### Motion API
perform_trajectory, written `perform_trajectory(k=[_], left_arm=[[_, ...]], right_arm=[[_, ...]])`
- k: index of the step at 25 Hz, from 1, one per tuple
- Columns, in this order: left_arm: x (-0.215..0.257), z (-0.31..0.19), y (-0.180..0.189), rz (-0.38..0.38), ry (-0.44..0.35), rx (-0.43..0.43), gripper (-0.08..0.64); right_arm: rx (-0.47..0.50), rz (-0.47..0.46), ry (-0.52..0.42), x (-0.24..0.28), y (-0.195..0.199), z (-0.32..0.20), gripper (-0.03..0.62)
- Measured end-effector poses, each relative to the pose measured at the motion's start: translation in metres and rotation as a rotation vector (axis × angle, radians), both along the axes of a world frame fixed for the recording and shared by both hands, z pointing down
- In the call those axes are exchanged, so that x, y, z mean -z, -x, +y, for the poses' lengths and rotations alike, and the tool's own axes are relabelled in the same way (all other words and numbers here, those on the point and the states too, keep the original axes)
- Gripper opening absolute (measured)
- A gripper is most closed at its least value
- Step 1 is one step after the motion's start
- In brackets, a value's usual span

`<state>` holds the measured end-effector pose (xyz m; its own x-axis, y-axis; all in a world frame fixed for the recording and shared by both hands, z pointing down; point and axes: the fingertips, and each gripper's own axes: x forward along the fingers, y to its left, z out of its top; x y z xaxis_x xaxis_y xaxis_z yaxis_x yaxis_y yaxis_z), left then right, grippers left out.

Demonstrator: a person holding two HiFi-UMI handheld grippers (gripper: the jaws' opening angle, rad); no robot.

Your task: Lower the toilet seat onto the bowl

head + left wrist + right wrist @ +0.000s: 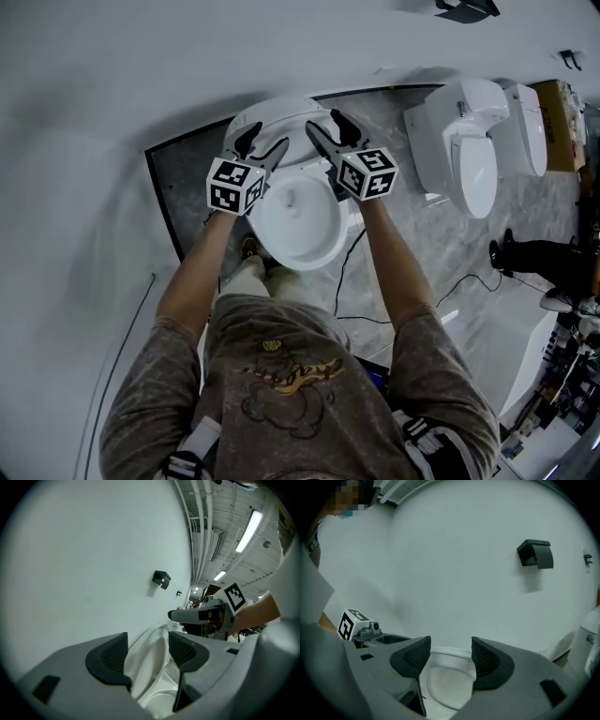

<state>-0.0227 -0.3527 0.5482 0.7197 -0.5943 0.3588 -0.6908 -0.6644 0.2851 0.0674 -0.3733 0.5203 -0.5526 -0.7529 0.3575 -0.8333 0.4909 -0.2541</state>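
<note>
A white toilet stands against the white wall; its bowl [298, 223] is open below me. The seat [151, 660] stands raised, edge-on between the left jaws, and its oval face [446, 680] shows between the right jaws. My left gripper [262, 146] hovers at the seat's left top and is open, its pads apart with nothing clamped. My right gripper [328, 129] is open at the seat's right top. Whether either finger touches the seat I cannot tell. The right gripper's body [206, 616] shows across from the left one, and the left gripper's marker cube [351, 623] shows in the right gripper view.
Two more white toilets [467, 142] [531, 127] stand along the wall to the right. A black cable [349, 267] lies on the marble floor beside the bowl. A dark holder [536, 553] is fixed on the wall. Someone's dark legs [544, 258] are at the right.
</note>
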Motion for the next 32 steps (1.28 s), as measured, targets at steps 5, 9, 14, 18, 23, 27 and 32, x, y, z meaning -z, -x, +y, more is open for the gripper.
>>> perform_trajectory(k=[5,9,14,18,23,27,32], left_arm=[[-0.014,-0.007,-0.004,-0.007,0.022,0.001,0.264],[-0.02,-0.005,-0.005,-0.011,0.031,-0.009,0.264],[-0.016,-0.002,-0.007,0.0,0.034,-0.033,0.264],[-0.017,0.011,-0.011,0.007,0.036,-0.063,0.264],[-0.014,0.033,-0.014,0.026,0.033,-0.075,0.264],[-0.008,0.056,-0.018,0.042,0.032,-0.089,0.264],[-0.008,0.096,-0.027,0.041,0.039,-0.104,0.264]], right_arm=[[0.014,0.042,0.022,-0.012,0.005,-0.016,0.268],[0.038,0.08,0.068,-0.026,0.013,-0.013,0.268],[0.022,0.087,0.061,-0.023,0.014,-0.009,0.268],[-0.005,0.072,0.062,-0.023,0.01,0.002,0.268],[-0.039,0.067,0.054,-0.02,0.006,0.025,0.268],[-0.044,0.065,0.047,-0.015,0.001,0.05,0.268],[-0.044,0.046,0.043,-0.014,-0.008,0.091,0.268]])
